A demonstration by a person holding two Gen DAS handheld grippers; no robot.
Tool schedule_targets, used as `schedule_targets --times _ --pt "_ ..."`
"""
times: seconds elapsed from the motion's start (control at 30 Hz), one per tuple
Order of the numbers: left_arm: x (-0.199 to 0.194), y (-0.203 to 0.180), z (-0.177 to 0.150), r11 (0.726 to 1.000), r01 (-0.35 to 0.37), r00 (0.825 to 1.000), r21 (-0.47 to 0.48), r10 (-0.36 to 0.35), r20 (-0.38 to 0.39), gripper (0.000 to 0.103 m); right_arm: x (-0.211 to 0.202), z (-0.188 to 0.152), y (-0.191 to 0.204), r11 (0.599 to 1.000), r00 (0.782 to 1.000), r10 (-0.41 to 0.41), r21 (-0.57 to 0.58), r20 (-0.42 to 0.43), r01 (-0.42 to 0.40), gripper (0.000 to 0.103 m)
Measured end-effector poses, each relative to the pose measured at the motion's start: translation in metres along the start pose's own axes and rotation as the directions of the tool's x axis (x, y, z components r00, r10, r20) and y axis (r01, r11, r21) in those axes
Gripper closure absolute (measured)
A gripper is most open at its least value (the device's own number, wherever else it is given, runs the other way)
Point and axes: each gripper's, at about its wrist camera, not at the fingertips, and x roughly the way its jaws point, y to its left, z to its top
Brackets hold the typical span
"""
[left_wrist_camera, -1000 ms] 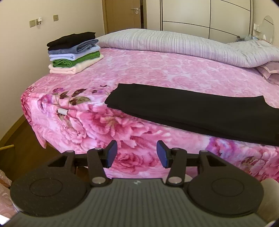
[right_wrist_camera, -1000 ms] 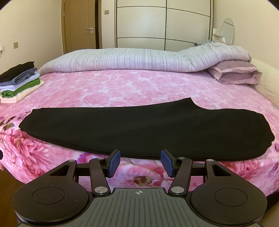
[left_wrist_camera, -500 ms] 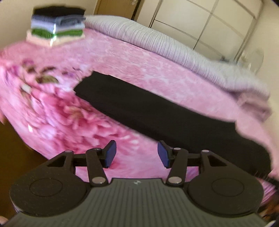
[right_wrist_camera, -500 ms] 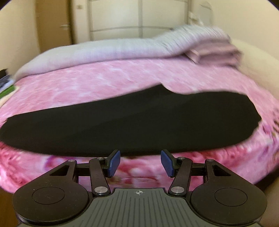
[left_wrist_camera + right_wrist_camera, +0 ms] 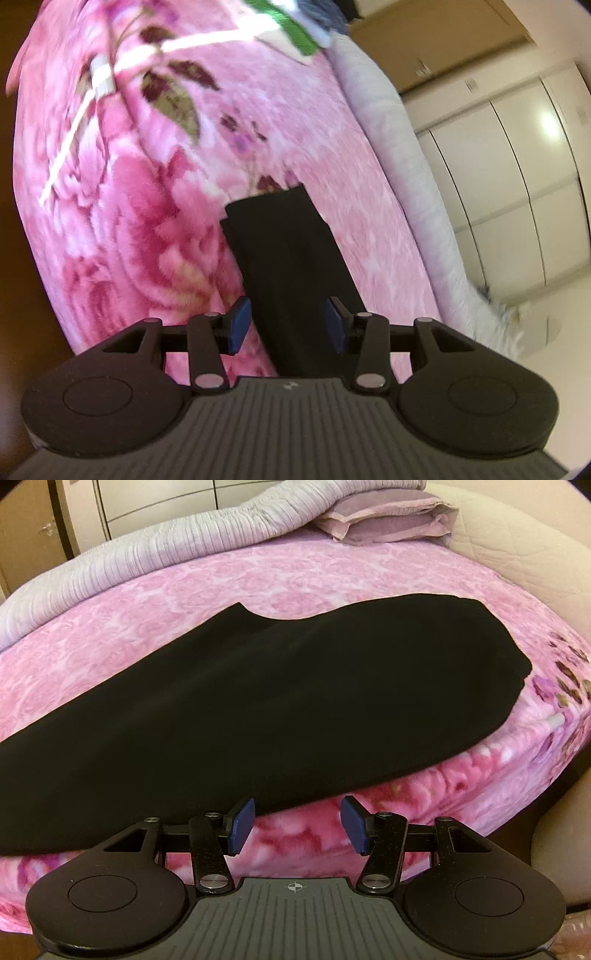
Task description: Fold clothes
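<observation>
Garment: the black garment [image 5: 258, 701] lies flat along the near side of the bed [image 5: 332, 576], a long dark strip with its near hem hanging a little over the mattress edge.
Left fingers: the left gripper [image 5: 289, 325] is closing, but its blue pads stand apart on either side of the strip's narrow end; the cloth shows between them and no pad presses it, so nothing is held.
Right fingers: the right gripper [image 5: 297, 827] is spread open and empty, just short of the near hem, the left pad level with the cloth's edge and the right pad over bare floral sheet.
Step in hand: I judge this the approach to pinch both ends before the first fold.
Doing it well: bring each pair of fingers low over the hem so one pad slides under the cloth and one stays on top; catch every layer, not only the upper one; take the corners rather than the middle of an edge; lift both ends together so the strip stays taut and unwrinkled.
Left view only: the squared-off far end of the garment beyond the fingers, and the stack of folded clothes [image 5: 306, 22] at the far corner, blurred.
Right view only: the whole breadth of the garment, its rounded right end, the striped quilt [image 5: 166, 550] and pillows [image 5: 384, 520] beyond.
</observation>
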Motion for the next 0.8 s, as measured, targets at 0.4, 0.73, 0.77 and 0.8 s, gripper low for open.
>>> schedule_targets --times 0.4,0.73,0.77,0.8 --pt "0.034 0.004 0.007 0.998 -0.062 0.998 0.005 0.062 0.013 0.058 0.023 0.022 -0.006 0.997 0.998 -0.002 0.078 -0.063 0.007 0.047" --pt "0.048 0.003 0.0 1.0 -0.026 0.998 -0.012 0.027 0.055 0.057 0.027 0.031 -0.014 0.995 0.998 -0.015 0.1 -0.062 0.021 0.047" --pt "0.048 0.004 0.0 0.999 -0.017 0.998 -0.028 0.018 0.061 0.057 0.027 0.03 -0.014 0.995 0.998 -0.013 0.098 -0.061 0.019 0.047" --pt "0.049 0.006 -0.001 0.999 -0.008 0.998 -0.043 0.011 0.068 0.057 0.026 0.03 -0.015 0.995 0.998 -0.011 0.097 -0.059 0.017 0.047"
